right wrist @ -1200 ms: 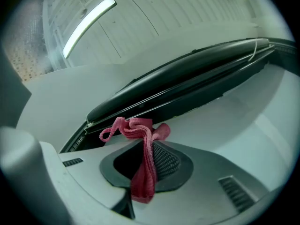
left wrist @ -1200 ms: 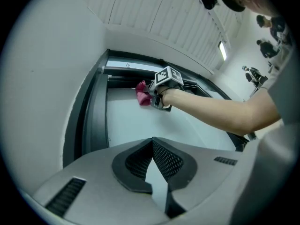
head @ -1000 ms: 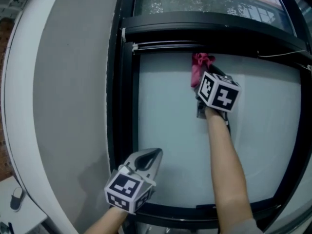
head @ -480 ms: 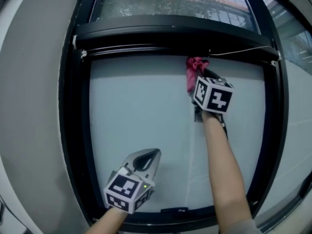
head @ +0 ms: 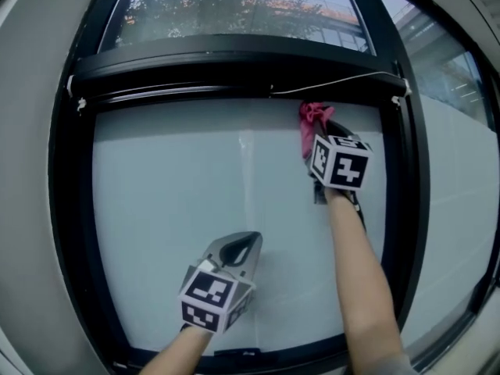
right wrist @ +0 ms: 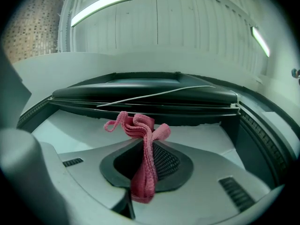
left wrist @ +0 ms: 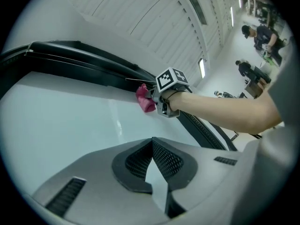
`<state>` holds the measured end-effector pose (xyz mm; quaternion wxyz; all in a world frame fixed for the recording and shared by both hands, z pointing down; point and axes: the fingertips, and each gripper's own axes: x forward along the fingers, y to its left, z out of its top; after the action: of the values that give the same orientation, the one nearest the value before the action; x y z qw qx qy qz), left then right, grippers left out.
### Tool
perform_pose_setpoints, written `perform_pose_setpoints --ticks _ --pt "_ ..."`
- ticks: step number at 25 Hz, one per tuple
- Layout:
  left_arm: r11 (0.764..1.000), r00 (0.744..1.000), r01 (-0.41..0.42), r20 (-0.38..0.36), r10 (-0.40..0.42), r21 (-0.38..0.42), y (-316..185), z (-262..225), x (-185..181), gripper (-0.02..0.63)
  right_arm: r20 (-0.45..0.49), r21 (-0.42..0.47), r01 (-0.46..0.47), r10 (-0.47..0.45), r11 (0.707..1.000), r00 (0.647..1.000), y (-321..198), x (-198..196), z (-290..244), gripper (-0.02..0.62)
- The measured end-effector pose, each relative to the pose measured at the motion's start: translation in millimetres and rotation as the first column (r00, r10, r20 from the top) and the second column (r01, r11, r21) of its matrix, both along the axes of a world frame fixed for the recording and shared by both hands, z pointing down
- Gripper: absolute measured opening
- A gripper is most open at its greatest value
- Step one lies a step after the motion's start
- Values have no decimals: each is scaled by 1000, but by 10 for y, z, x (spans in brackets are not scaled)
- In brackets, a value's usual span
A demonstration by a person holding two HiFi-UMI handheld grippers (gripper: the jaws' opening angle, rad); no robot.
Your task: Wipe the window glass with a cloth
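A pink cloth (head: 312, 122) is pressed against the window glass (head: 180, 186) near the pane's top right corner, just under the black frame bar. My right gripper (head: 320, 131) is shut on the cloth, whose bunched end (right wrist: 136, 125) sticks out past the jaws. The same cloth (left wrist: 145, 99) shows small in the left gripper view. My left gripper (head: 244, 248) is shut and holds nothing; it hovers low over the pane, left of the right arm. Its jaws meet at the tip (left wrist: 153, 140).
A black window frame (head: 234, 57) surrounds the pane, with a thin white cord (head: 336, 83) along the top bar. A second pane (head: 449, 170) lies to the right. Trees and buildings show through the upper glass (head: 226, 6). People (left wrist: 255, 71) stand far off in the room.
The head view has swung so the window sits more centred and the left frame is further left. Both grippers keep nearly the same places; the cloth stays at the pane's top.
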<state>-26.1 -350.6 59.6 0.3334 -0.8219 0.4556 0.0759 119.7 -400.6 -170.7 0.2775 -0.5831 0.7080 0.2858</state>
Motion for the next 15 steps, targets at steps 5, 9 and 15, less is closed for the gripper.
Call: perform_pose_setpoints --ticks 5,9,15 --pt "1000 1000 -7 15 7 15 -168 -205 429 5 29 14 -26 25 1000 999 -92 524 -36 52" --pt "1000 999 -17 43 16 19 -310 -300 752 5 70 10 -41 41 999 997 -161 974 -12 51" --pt "998 994 -59 90 58 15 -411 -301 1247 5 148 -12 -64 65 998 987 -247 1558 87 51"
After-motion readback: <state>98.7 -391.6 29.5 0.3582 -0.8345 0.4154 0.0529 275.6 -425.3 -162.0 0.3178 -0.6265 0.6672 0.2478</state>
